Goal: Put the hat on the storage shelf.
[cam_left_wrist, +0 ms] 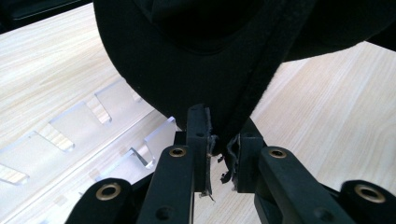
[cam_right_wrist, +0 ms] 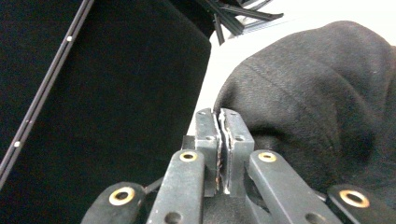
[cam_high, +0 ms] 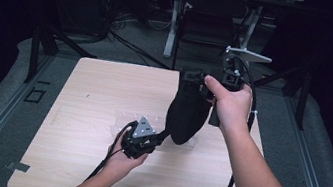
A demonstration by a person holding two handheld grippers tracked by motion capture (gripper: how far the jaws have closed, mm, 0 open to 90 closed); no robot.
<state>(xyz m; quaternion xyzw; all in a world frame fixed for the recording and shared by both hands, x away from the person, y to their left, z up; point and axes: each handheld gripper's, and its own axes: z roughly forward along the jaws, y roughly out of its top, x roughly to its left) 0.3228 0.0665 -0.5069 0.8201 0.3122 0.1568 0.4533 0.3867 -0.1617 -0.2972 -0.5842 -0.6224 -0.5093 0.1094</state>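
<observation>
A black cloth cap [cam_high: 186,114] hangs above the table, stretched between both grippers. My left gripper [cam_high: 163,135] holds its lower end just above the wood. In the left gripper view, the left gripper [cam_left_wrist: 222,144] is shut on a seam of the black cloth cap [cam_left_wrist: 187,56]. My right gripper [cam_high: 189,77] is raised higher and pinches the top of the cap. In the right gripper view, the right gripper [cam_right_wrist: 220,123] has its pads pressed together, with the cap [cam_right_wrist: 317,102] bulging to its right. The pinched edge itself is hard to see there.
A clear acrylic rack [cam_high: 123,117] with slots lies flat on the light wooden table [cam_high: 100,83], under and left of the cap; it also lies at the left in the left gripper view as the rack [cam_left_wrist: 70,130]. Dark floor, cables and a desk frame [cam_high: 172,28] lie beyond the table.
</observation>
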